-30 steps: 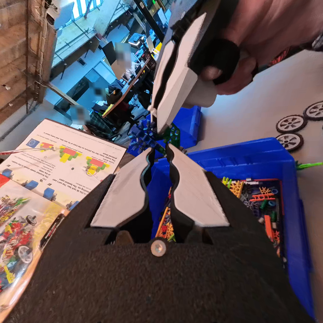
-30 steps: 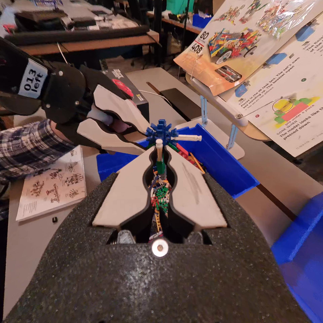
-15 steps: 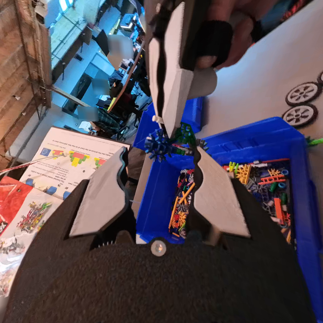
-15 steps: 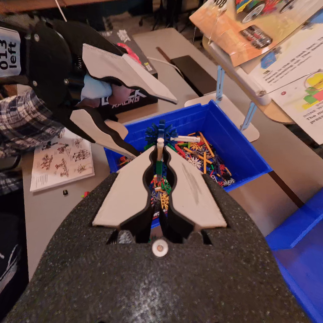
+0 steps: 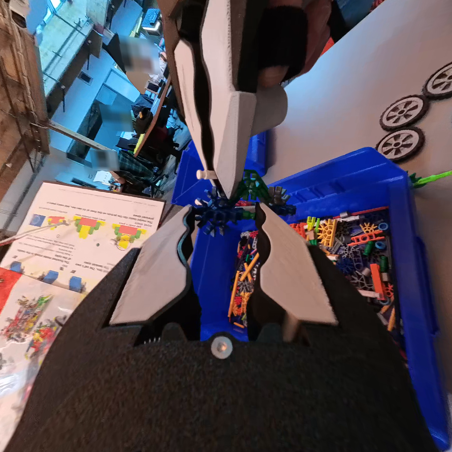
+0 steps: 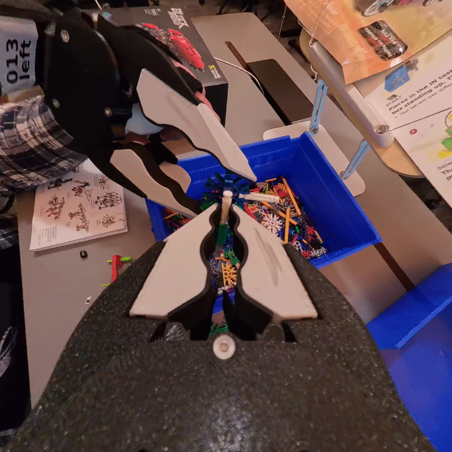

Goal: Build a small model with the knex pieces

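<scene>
Right gripper [image 6: 224, 212] pinched on a white rod [image 6: 225, 205] of the blue-and-green connector assembly [image 5: 221, 215], raised above the blue bin's [image 6: 327, 195] loose pieces. Left gripper [image 5: 223, 210] spread wide, fingertips flanking the blue snowflake hub, apparently not touching. Wheels [image 5: 401, 144] beyond the bin rim; bare table around.

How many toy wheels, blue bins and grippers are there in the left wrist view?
Toy wheels: 3, the last one cut off by the picture's edge
Blue bins: 2
Grippers: 2, the left gripper open, the right gripper shut on a white rod
Total: 7
</scene>
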Demonstrator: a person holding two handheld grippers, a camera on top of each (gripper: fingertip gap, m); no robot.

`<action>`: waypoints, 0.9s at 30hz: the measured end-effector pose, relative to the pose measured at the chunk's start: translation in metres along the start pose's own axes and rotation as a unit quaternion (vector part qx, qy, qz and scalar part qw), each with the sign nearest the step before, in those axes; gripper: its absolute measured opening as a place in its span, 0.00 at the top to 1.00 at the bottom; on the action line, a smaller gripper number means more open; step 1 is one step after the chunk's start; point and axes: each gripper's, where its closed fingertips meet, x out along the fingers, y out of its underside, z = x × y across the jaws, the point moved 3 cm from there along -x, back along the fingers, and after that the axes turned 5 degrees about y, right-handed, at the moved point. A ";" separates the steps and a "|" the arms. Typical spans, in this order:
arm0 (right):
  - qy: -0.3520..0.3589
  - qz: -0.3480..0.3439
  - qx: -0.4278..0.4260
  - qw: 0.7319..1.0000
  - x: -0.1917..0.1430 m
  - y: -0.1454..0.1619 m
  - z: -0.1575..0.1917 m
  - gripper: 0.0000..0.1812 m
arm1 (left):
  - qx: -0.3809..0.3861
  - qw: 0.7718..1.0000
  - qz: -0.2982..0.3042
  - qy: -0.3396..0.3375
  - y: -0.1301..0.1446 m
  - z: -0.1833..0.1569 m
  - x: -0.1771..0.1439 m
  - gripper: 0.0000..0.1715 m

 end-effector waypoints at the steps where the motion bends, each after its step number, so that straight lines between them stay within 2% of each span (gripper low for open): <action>1: 0.006 0.002 -0.009 1.000 0.000 0.001 0.001 0.98 | -0.009 1.000 -0.001 0.006 0.000 -0.001 0.000 0.73; 8: 0.050 -0.032 -0.037 0.998 -0.003 -0.006 0.000 0.98 | -0.095 0.994 -0.046 0.022 -0.003 0.006 -0.001 0.72; 18: 0.105 -0.019 -0.076 0.991 0.003 0.000 -0.004 0.98 | -0.143 0.988 -0.044 0.036 0.006 0.003 0.009 0.73; 27: 0.123 -0.010 -0.086 0.989 0.010 0.004 -0.009 0.98 | -0.220 0.970 -0.075 0.073 0.014 0.001 0.016 0.73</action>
